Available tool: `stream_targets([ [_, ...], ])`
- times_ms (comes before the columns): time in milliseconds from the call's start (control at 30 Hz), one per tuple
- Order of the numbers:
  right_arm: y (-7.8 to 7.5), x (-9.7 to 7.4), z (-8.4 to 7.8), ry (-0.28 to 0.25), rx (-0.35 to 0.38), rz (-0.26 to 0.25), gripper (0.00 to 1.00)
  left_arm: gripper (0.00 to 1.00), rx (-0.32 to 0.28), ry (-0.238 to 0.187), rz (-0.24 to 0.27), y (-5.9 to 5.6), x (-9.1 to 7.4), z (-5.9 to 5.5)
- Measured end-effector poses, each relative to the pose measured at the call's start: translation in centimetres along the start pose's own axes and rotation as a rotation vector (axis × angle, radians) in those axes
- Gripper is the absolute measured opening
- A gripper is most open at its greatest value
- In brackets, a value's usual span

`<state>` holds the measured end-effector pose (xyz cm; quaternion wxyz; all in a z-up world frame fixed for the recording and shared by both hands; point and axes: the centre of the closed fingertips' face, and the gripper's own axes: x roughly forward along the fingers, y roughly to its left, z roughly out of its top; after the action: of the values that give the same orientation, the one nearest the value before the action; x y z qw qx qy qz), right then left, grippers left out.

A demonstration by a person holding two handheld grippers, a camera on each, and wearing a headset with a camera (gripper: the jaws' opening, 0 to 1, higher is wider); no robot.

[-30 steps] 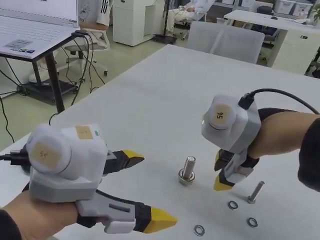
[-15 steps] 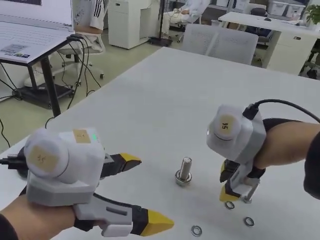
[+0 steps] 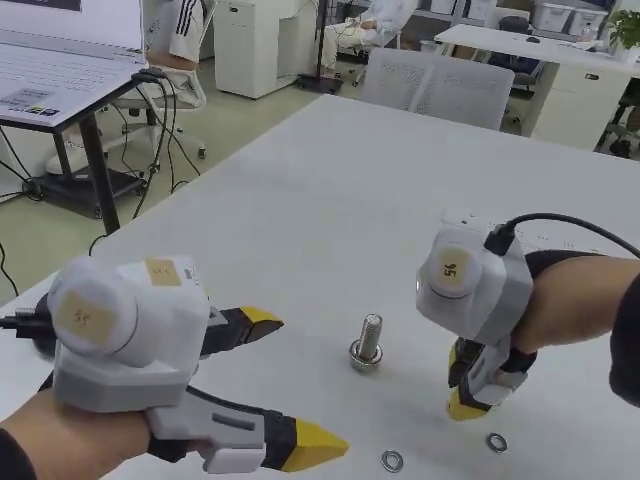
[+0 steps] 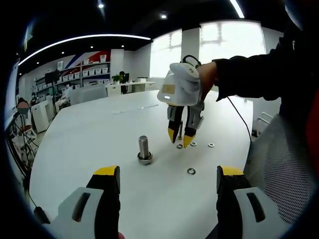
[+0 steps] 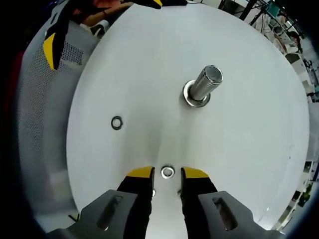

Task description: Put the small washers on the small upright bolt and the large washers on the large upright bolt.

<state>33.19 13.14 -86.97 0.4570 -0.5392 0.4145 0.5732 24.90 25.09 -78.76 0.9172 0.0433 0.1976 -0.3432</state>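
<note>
We log the right gripper tip-down at the table, jaws slightly apart around a small washer, not pinching it. From there the large upright bolt stands at 1 o'clock, a second washer at 10 o'clock. On the left gripper, jaws wide apart.

The large bolt stands upright on the bench, the one tall obstacle between the left tongs and the right tongs. Open bench spreads wide beyond it and to either side. The left tongs' jaws gape, with free surface ahead up to the bolt. Flat washers lie low near the right tongs, one washer in the narrow gap between its jaws.
</note>
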Motion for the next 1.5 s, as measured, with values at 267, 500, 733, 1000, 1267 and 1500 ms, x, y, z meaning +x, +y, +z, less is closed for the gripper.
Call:
stream_targets([
  [267, 0.23, 0.17, -0.47, 0.013, 0.004, 0.007, 0.20, 0.79, 0.000, 0.000, 0.001, -0.05, -0.04, 0.00],
  [500, 0.44, 0.43, -0.83, 0.018, 0.007, 0.013, 0.19, 0.79, -0.002, 0.000, 0.003, -0.08, -0.05, 0.01],
  [733, 0.38, 0.65, -0.96, 0.018, 0.005, 0.012, 0.19, 0.79, -0.003, 0.003, 0.002, -0.16, -0.04, -0.05],
  [1000, 0.32, 0.60, -0.97, 0.020, 0.012, 0.005, 0.18, 0.79, -0.002, 0.005, 0.002, -0.18, -0.03, -0.07],
  [1267, 0.36, 0.57, -1.00, 0.022, 0.008, 0.000, 0.14, 0.79, -0.002, 0.005, 0.000, -0.24, -0.03, -0.04],
  [1500, 0.35, 0.54, -0.93, 0.022, 0.000, -0.003, 0.14, 0.79, -0.001, 0.003, -0.003, -0.26, -0.03, 0.05],
])
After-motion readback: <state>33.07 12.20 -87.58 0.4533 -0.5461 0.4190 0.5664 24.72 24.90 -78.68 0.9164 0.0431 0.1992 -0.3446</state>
